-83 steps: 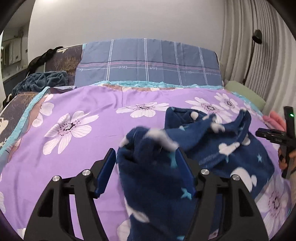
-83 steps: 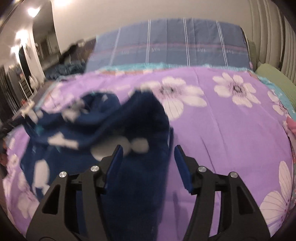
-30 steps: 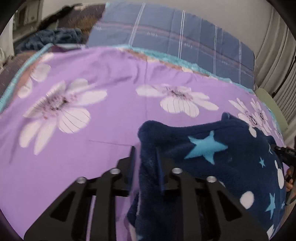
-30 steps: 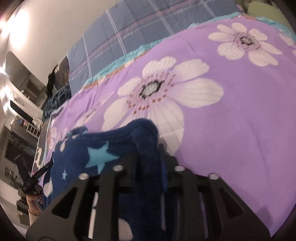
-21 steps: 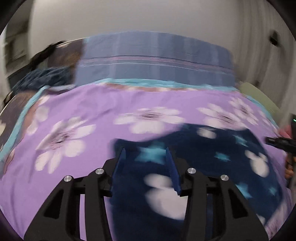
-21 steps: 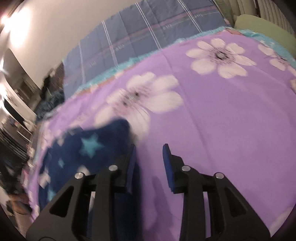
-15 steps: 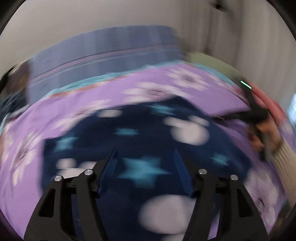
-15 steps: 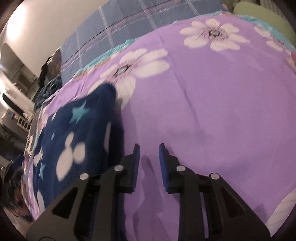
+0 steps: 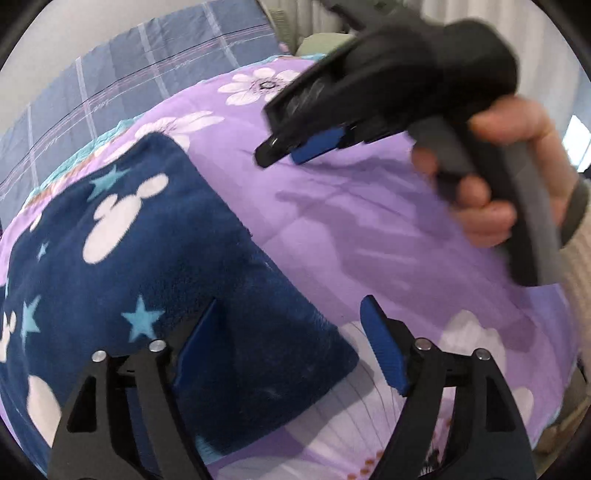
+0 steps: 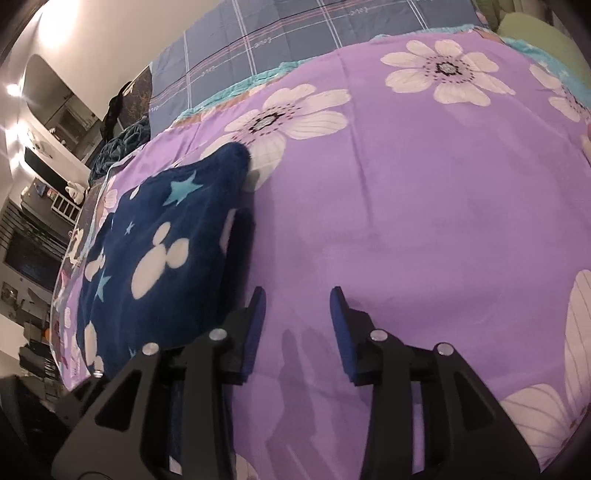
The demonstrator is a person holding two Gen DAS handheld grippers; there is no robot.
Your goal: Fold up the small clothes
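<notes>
A navy fleece garment [image 9: 147,266] with white mouse-head shapes and light blue stars lies spread flat on the purple flowered bedspread [image 9: 332,229]. It also shows at the left of the right wrist view [image 10: 159,243]. My left gripper [image 9: 291,332] is open and empty, hovering over the garment's near right corner. My right gripper [image 10: 295,317] is open and empty over bare bedspread [image 10: 424,206], just right of the garment's edge. In the left wrist view the right gripper [image 9: 295,151] is seen held in a hand at the upper right.
A blue plaid pillow [image 10: 314,33] lies along the head of the bed. A green cushion [image 10: 546,48] sits at the far right. Dark clothes [image 10: 122,144] are piled at the bed's left side, with shelves and furniture beyond.
Both grippers have let go of the garment, which now lies flat. My left gripper has swung right and opened wide. My right gripper has moved off the garment's edge and opened.
</notes>
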